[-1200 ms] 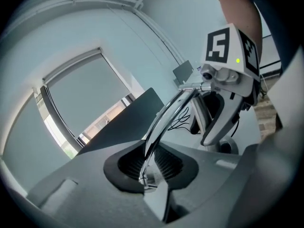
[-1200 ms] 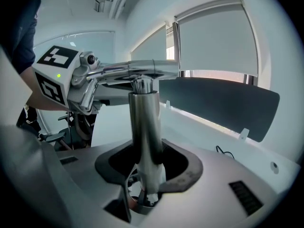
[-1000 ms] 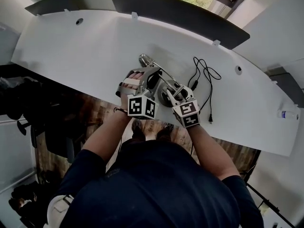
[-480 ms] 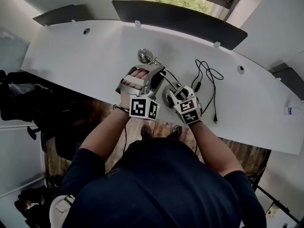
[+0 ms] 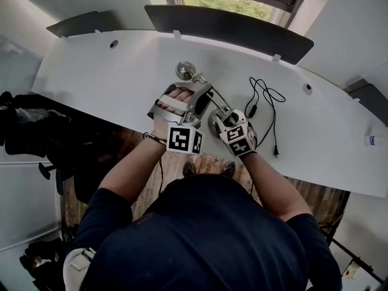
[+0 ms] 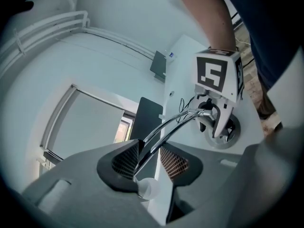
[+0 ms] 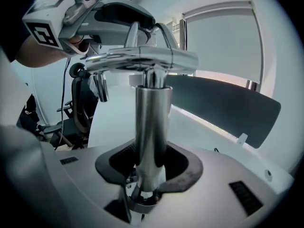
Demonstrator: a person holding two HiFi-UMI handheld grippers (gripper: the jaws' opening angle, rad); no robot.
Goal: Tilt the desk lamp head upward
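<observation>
Currently a slim chrome desk lamp [image 5: 200,85] stands on the white curved surface [image 5: 121,71], close to its near edge, and both grippers are at it. Taking the lamp's round base [image 6: 216,141] as the reference, the polished upright post [image 7: 152,122] rises straight from it. The thin curved chrome arm [image 6: 166,127] runs off from the top of that post towards the back of the surface. It ends in the small rounded lamp head [image 5: 184,70], which sits farther from the person than the base and to the base's left in the head view. The right gripper [image 7: 149,160] is directly over the base, its fingers [image 7: 183,163] pinching the post low down, with the chrome tube filling the gap between the pads. The left gripper [image 6: 149,158] is out along the arm, between base and lamp head. Its fingers [image 6: 173,163] are spreading, and the thin arm passes through the gap between them with daylight showing beside it on the right pad's side. A thin black cable [image 5: 249,110] lies in loose loops on the surface just right of the base, its plug end lying towards the near edge. A long dark panel [image 5: 230,26] stands along the far edge of the surface, well behind the base.
</observation>
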